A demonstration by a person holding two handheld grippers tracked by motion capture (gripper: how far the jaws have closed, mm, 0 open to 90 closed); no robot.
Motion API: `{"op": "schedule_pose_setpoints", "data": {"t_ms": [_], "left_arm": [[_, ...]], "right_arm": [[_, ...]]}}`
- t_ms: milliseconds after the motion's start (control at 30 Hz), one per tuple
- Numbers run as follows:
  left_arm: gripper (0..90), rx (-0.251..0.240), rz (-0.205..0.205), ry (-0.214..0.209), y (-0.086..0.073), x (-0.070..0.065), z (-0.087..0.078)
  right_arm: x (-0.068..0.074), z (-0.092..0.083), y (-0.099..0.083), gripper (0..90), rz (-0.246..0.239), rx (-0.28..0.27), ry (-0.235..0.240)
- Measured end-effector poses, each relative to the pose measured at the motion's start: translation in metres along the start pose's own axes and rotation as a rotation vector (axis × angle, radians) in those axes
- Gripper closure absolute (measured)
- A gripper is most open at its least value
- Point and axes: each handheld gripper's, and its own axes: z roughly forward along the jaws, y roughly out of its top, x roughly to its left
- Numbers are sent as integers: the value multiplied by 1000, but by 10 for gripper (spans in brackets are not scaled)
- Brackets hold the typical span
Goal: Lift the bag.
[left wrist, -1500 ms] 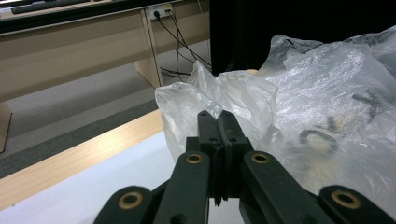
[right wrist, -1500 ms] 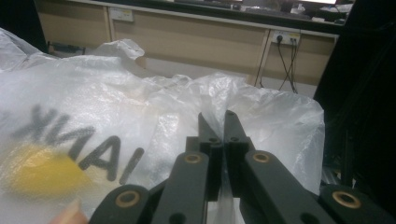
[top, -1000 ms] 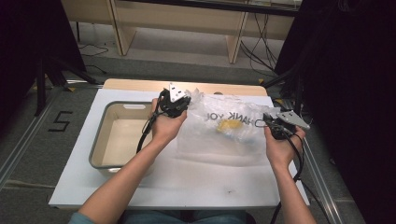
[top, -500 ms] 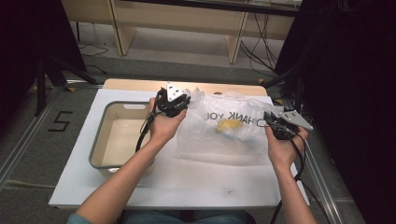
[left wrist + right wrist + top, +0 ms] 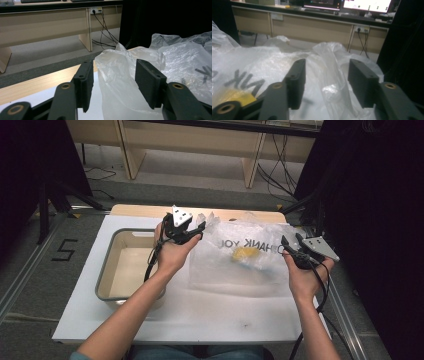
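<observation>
Jaws of each hand-held gripper, left [image 5: 199,236] and right [image 5: 286,244], have just been opening, bag handles loose between them. Released, the plastic bag [image 5: 250,265] could slump and its yellow thing [image 5: 245,254] slide out onto the desk [image 5: 200,310].

Even overhead light falls on the white tabletop [image 5: 210,315], throwing soft shadows; beyond its edges the room is dark. The plastic bag [image 5: 250,257] shows mild glare. Both gripper views look soft and slightly blurred.

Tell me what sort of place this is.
Probably an office or lab set up for recording: wooden desks with monitors, loose cables on grey carpet, and black curtains around a white table.
</observation>
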Motion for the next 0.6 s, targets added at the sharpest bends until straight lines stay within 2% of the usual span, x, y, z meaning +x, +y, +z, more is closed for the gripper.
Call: {"op": "schedule_pose_setpoints", "data": {"t_ms": [167,267,600], "left_arm": [[436,-18,-33,-3,4,1,-5],[415,-19,-29,-10,5,1,-7],[378,19,21,-42,5,-6,-15]], "right_arm": [[0,-4,7,331,-19,-49,-34],[0,-5,11,270,-31,-65,-54],[-2,-10,7,243,-20,-36,-16]]}}
